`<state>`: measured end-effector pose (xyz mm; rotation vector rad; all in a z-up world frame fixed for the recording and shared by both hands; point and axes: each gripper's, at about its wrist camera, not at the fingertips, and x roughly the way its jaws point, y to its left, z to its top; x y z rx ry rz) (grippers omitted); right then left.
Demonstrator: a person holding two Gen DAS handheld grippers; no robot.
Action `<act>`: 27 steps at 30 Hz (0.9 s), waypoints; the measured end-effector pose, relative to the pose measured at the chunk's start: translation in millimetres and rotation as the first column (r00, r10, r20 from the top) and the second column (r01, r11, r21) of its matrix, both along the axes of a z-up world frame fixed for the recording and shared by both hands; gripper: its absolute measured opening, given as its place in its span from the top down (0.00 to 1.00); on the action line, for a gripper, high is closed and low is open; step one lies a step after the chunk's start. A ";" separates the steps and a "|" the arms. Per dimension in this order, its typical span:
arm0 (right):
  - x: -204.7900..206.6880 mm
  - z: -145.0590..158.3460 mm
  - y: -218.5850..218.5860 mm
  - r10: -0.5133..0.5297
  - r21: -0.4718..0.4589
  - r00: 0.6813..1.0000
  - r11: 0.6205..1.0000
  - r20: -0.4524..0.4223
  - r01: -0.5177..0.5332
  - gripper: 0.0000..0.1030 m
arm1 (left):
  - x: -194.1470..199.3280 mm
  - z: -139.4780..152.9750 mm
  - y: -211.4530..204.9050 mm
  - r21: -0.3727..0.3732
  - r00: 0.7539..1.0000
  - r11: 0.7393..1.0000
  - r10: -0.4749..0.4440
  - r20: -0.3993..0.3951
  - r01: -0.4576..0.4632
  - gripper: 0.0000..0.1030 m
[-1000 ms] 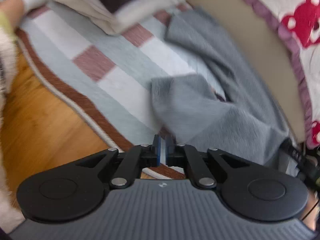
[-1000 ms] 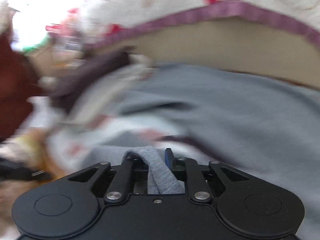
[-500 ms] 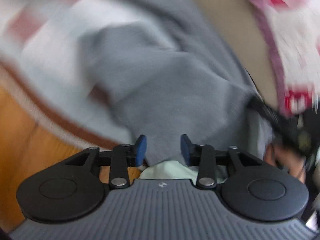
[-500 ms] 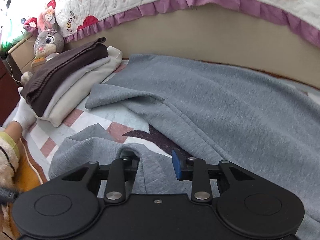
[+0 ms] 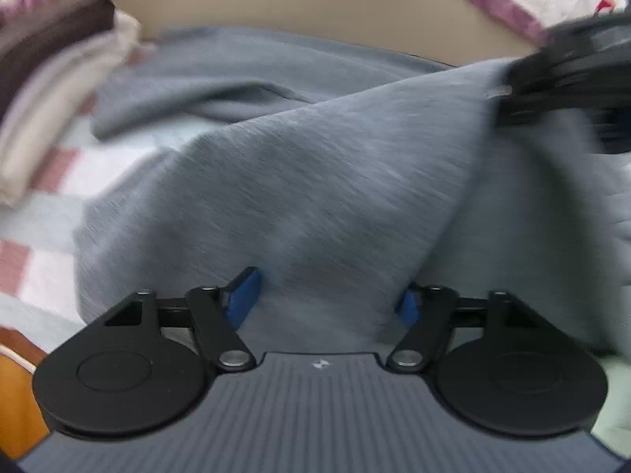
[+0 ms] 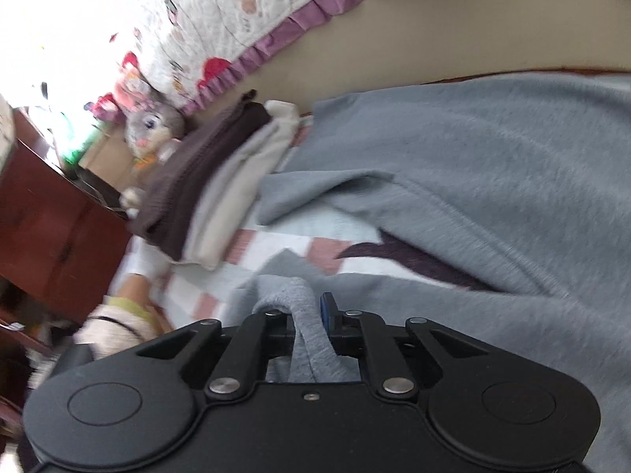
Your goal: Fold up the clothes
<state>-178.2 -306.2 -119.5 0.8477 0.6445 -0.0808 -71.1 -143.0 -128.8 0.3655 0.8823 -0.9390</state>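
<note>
A grey garment [image 5: 315, 177] lies spread on a checked mat [image 5: 47, 205], one part of it lifted into a ridge. My left gripper [image 5: 324, 303] hovers low over this ridge. Its blue pads [image 5: 240, 299] stand apart with grey cloth between them, and the jaws are closing. In the right wrist view the same grey garment [image 6: 473, 177] fills the right side. My right gripper [image 6: 303, 309] is closing and pinches a narrow fold of the cloth between its pads. Seen from the left wrist, the right gripper [image 5: 572, 67] holds the cloth's raised edge at upper right.
A stack of folded clothes [image 6: 205, 197], dark brown on top, sits on the mat [image 6: 284, 244] by the beige bed side [image 6: 434, 31]. A stuffed toy [image 6: 154, 126] and a red-brown cabinet [image 6: 51, 228] stand further left. A white-gloved hand [image 6: 146, 260] rests near the mat's corner. Wood floor [image 5: 15, 394] borders the mat.
My left gripper swung from the mat's edge over the grey garment and its jaws went from shut to wide apart. The right gripper loosened, then closed again on the fold and rolled.
</note>
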 end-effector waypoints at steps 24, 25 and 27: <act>-129.4 -13.7 18.4 -0.019 0.243 1.000 0.970 0.014 0.015 0.49 | -1.7 101.5 182.7 0.125 0.960 0.953 0.271 0.065 -0.277 0.86; -141.3 -11.5 8.5 -0.066 0.196 0.998 0.978 -0.017 0.068 0.48 | -2.5 107.2 184.5 0.111 0.960 0.954 0.273 0.067 -0.280 0.85; -165.2 -7.2 -11.1 -0.165 0.094 0.984 0.981 -0.073 0.171 0.48 | -1.8 120.4 187.0 0.079 0.957 0.955 0.282 0.068 -0.287 0.84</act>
